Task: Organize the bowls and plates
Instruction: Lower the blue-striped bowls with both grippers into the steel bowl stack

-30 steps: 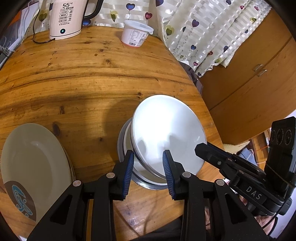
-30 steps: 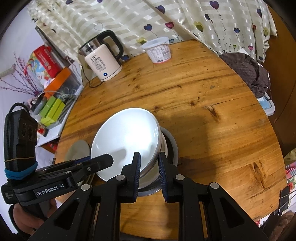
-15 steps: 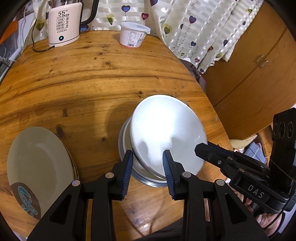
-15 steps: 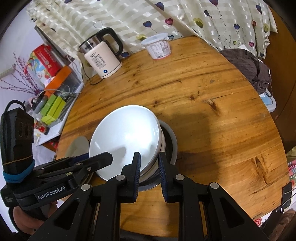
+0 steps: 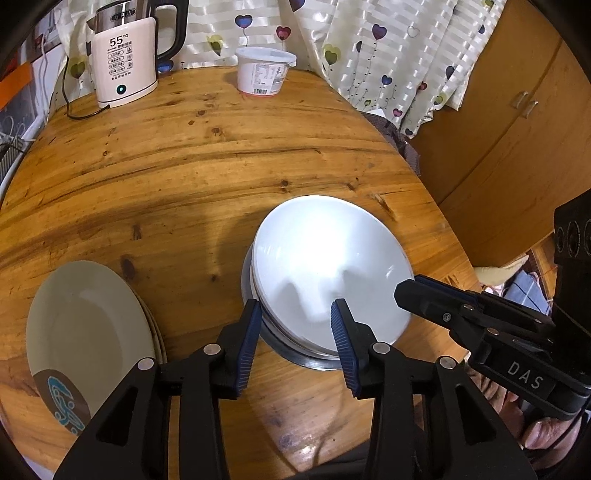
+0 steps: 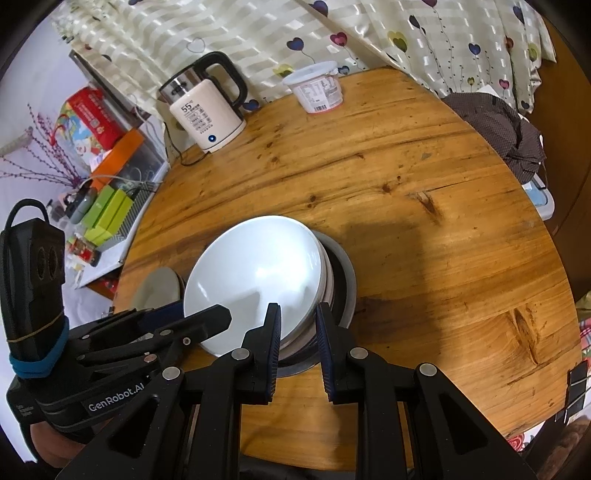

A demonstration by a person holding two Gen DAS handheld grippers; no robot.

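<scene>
White bowl (image 5: 328,273) tilted atop nested bowls near surface (image 5: 184,155) edge. Right hand-held gripper (image 6: 297,330) clamps its rim; left hand-held gripper (image 5: 295,328) jaws opening around rim. Plate stack (image 5: 88,332) beside; kettle (image 5: 123,59), tub (image 5: 263,72) well behind.

Warm indoor light fell from above. The white bowl (image 5: 328,269) glared almost featureless, and soft dark shadows lay on the wooden table (image 5: 184,166) beside it. Both fisheye views bent the table's far edge and the curtain (image 6: 332,33) sharply, with black vignette corners. Focus stayed crisp; only the outermost margins softened.
</scene>
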